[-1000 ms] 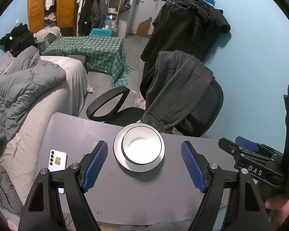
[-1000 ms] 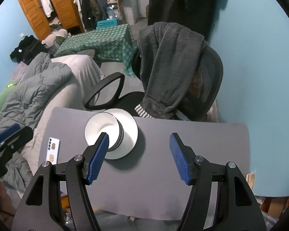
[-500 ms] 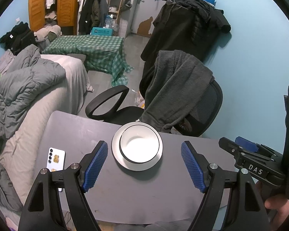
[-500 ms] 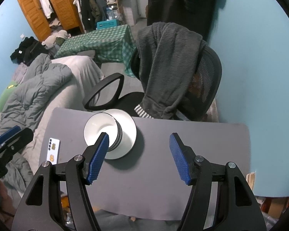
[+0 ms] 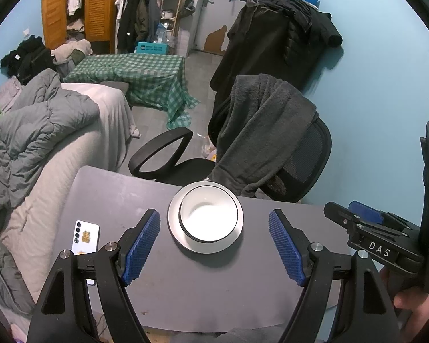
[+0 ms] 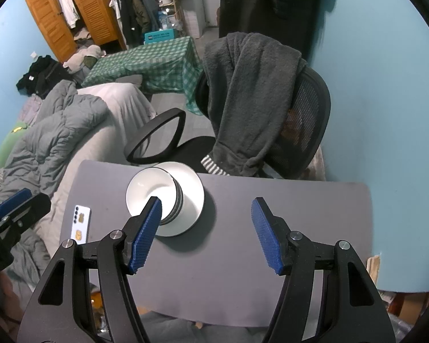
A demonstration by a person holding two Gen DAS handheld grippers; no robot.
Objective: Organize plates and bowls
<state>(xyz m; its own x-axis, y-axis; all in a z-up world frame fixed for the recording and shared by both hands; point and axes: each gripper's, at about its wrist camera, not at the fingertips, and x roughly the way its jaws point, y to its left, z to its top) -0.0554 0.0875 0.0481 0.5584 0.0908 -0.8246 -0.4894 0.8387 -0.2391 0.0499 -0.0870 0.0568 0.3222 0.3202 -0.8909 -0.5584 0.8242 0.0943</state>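
Observation:
A white bowl (image 5: 208,217) with a dark rim sits on a white plate (image 5: 176,233) near the far edge of the grey table (image 5: 186,291). In the right wrist view the bowl (image 6: 148,190) looks like a stack of bowls on the plate (image 6: 193,191). My left gripper (image 5: 214,245) is open and empty, held above the table just short of the plate. My right gripper (image 6: 206,233) is open and empty, to the right of the stack; its left finger overlaps the bowl in view.
A white phone (image 5: 84,237) lies at the table's left side, also in the right wrist view (image 6: 81,223). An office chair (image 5: 271,148) draped with a dark robe stands behind the table. A bed with a grey duvet (image 5: 37,131) is on the left.
Both grippers have drawn back slightly from the stack; the bowl and plate stay put. Both jaws stay open.

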